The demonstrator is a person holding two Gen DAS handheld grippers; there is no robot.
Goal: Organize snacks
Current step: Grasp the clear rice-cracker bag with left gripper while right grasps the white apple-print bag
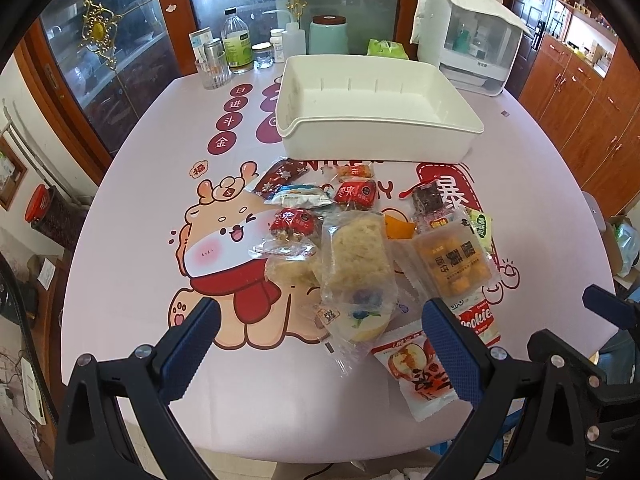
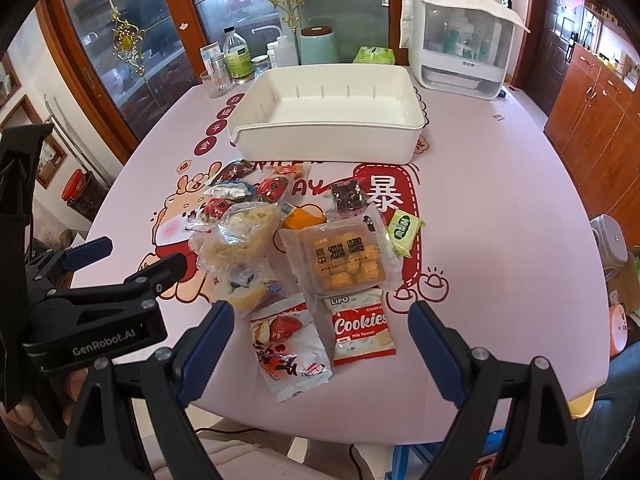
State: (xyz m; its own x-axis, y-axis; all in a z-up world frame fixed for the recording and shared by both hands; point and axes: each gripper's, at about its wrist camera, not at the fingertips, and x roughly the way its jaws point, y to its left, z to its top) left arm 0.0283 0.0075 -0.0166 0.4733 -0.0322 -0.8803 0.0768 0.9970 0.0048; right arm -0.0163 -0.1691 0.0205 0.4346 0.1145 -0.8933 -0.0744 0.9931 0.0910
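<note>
A pile of wrapped snacks lies on the pink printed tablecloth in front of an empty white bin [image 1: 376, 136] [image 2: 328, 144]. My left gripper [image 1: 320, 306] hangs open above the near end of a clear-wrapped rice cake [image 1: 356, 256], touching nothing. My right gripper [image 2: 320, 308] is open too, low over a red Cookies pack [image 2: 360, 328] and a red-and-white apple pack [image 2: 292, 352], with nothing between its pads. Behind them lies a yellow pastry pack [image 2: 344, 260]. In the right wrist view the left gripper [image 2: 132, 258] shows at the left edge.
Bottles, a glass [image 1: 212, 72], jars and a mint canister [image 1: 328, 36] stand along the table's far edge. A white countertop cabinet [image 1: 472, 40] is at the far right. The table's near edge runs just under both grippers. Bare cloth lies to the right of the pile.
</note>
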